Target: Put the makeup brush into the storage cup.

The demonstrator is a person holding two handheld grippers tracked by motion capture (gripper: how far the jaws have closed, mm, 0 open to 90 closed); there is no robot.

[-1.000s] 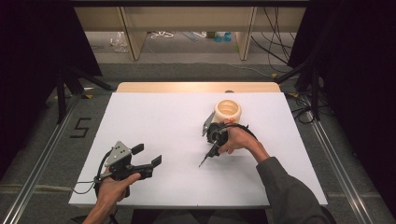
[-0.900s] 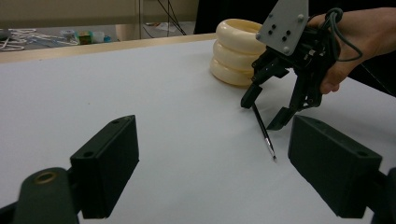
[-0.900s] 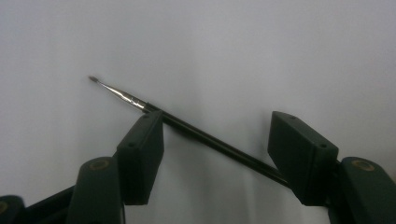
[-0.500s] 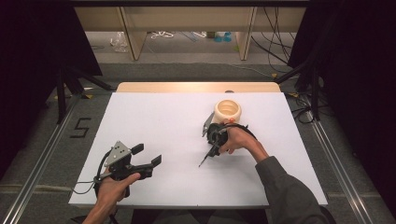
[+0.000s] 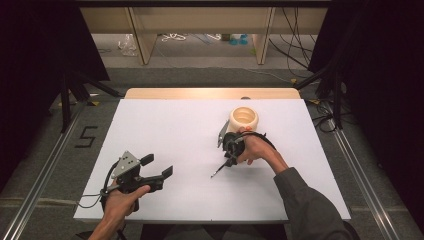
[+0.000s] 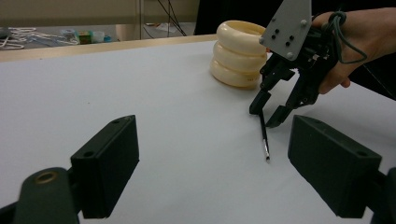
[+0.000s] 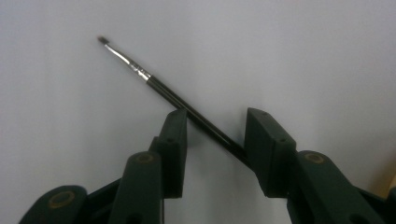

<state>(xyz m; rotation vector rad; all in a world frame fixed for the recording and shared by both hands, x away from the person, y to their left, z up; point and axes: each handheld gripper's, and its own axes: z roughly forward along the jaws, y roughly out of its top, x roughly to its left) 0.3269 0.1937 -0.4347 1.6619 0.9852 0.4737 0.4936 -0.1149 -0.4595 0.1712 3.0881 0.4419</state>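
A thin black paintbrush (image 5: 220,169) lies flat on the white table (image 5: 170,125), its bristle tip toward the near edge. My right gripper (image 5: 229,160) points down over the handle end. In the right gripper view the brush (image 7: 140,74) runs slantwise between the two jaws of that gripper (image 7: 215,116), which have just been closing and still stand apart. A cream ringed pot (image 5: 243,119) stands just behind it. My left gripper (image 5: 157,166) hovers open and empty at the near left. The left gripper view looks across at the brush (image 6: 265,140), the pot (image 6: 236,53) and the right gripper (image 6: 266,115).
A wooden strip (image 5: 210,93) borders the table's far edge. Beyond it stands a shelf frame (image 5: 142,40) with cables and small items on the floor. Metal rails (image 5: 45,170) run along both sides of the table. A "5" mark (image 5: 85,136) is on the floor at left.
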